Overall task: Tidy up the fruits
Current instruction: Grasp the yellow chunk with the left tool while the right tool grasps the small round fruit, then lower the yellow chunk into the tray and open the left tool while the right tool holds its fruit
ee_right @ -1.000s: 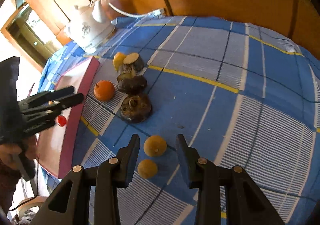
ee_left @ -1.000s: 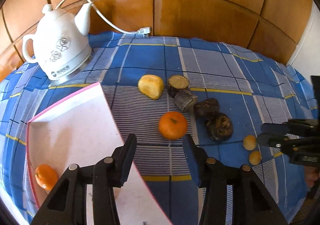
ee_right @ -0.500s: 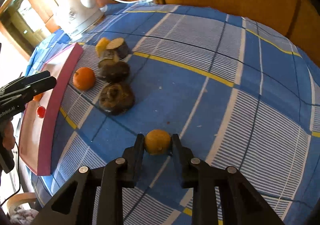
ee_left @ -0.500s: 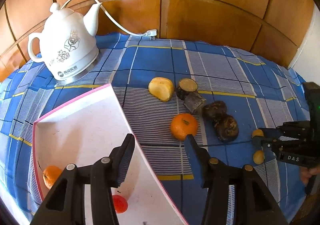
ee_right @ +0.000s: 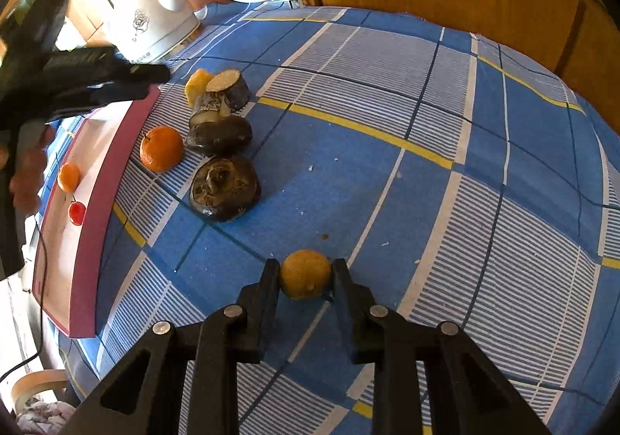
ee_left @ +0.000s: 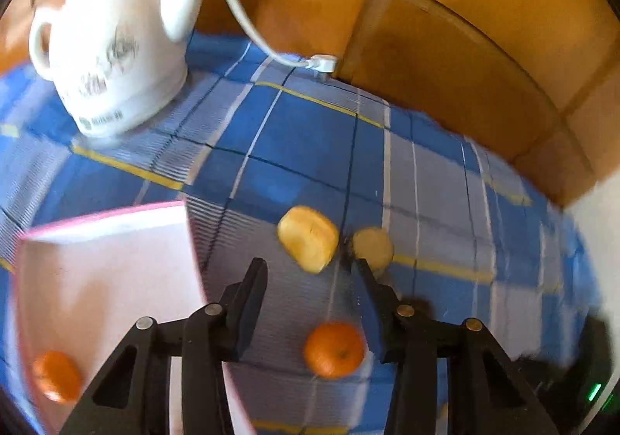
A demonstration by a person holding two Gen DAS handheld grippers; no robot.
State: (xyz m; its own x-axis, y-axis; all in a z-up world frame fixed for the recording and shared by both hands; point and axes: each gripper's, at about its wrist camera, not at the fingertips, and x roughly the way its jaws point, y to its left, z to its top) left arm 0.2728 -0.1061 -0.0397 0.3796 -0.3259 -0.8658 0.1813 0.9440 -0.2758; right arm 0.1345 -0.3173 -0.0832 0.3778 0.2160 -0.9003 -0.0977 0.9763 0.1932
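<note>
My right tongs [ee_right: 305,272] pinch a small round yellow fruit [ee_right: 305,274]; left tongs [ee_left: 312,278] closing on nothing above the smooth orange [ee_left: 334,349].

Blue checked tablecloth [ee_right: 426,202] carries a white kettle [ee_right: 151,32], pink tray [ee_right: 104,202], orange [ee_right: 161,148] and dark roots [ee_right: 224,187]

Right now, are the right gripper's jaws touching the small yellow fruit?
Touching. The right wrist view shows the right gripper with both jaws pressed flush against the sides of the small yellow fruit, no gap either side.
</note>
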